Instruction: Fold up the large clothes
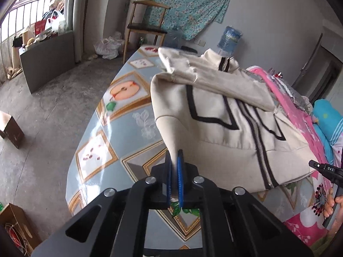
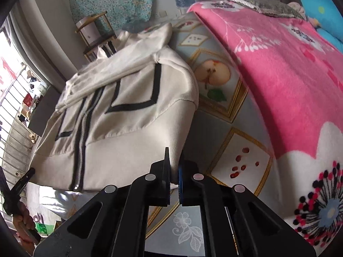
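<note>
A cream zip-up jacket [image 1: 216, 132] with black stripes lies on the patterned tablecloth [image 1: 120, 115], its sleeves folded across the chest. My left gripper [image 1: 174, 160] is shut on the jacket's near left hem corner, and the cloth pulls up into a peak between the blue pads. In the right wrist view the same jacket [image 2: 120, 115] shows, and my right gripper [image 2: 174, 160] is shut on its near right hem corner, lifted off the table. The right tool [image 1: 325, 171] appears at the left view's right edge, held by a hand [image 1: 330, 203].
A pink flowered blanket [image 2: 289, 81] covers the table's right side, with a blue pillow [image 2: 321, 8] beyond. A wooden chair [image 1: 145, 25] and a water bottle [image 1: 229, 40] stand past the far end. Cardboard boxes [image 1: 11, 132] sit on the concrete floor at left.
</note>
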`<state>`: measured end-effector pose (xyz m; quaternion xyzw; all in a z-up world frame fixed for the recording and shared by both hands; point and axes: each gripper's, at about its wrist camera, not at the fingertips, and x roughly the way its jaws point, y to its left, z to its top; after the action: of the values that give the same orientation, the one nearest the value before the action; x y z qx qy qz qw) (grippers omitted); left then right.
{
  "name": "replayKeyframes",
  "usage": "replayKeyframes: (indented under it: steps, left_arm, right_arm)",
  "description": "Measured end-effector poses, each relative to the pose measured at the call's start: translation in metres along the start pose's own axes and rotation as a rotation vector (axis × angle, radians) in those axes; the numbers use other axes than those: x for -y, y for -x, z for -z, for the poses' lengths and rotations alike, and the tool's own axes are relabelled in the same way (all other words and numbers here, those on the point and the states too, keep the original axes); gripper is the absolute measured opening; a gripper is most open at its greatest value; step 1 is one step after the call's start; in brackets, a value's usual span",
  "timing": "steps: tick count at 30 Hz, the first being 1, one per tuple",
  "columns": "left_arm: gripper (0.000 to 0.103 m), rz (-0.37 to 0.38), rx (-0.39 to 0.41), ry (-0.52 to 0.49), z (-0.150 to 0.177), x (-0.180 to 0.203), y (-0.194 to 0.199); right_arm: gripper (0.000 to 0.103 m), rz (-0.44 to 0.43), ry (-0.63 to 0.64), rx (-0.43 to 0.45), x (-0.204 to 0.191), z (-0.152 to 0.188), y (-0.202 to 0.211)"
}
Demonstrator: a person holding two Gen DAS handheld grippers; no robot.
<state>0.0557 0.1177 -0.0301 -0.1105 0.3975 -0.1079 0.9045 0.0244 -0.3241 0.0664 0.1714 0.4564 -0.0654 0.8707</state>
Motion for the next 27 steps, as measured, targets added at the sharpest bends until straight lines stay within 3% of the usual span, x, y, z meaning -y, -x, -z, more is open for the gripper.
replayKeyframes:
  steps: [5, 12, 16, 20, 23, 27]
  left_arm:
    - [0.004, 0.069, 0.039, -0.032, -0.023, 0.011, 0.032]
    - [0.004, 0.118, 0.046, -0.058, -0.029, 0.017, 0.069]
    - [0.004, 0.087, 0.0, -0.062, -0.011, 0.012, 0.084]
    - [0.008, 0.042, -0.12, -0.008, 0.019, 0.0, 0.06]
    - [0.014, -0.033, -0.172, -0.003, 0.037, -0.008, 0.04]
    - [0.024, -0.092, -0.162, 0.005, 0.032, -0.021, 0.042]
  right_arm:
    - [0.005, -0.063, 0.01, 0.07, -0.004, -0.018, 0.036]
    - [0.005, -0.118, 0.004, 0.079, 0.002, -0.02, 0.063]
    - [0.005, -0.119, -0.019, 0.045, 0.011, 0.005, 0.076]
    - [0.006, -0.091, -0.051, -0.057, 0.026, 0.029, 0.044]
    - [0.016, 0.004, -0.027, -0.127, 0.033, 0.038, 0.021]
    - [0.053, 0.087, -0.014, -0.099, 0.041, 0.03, 0.03]
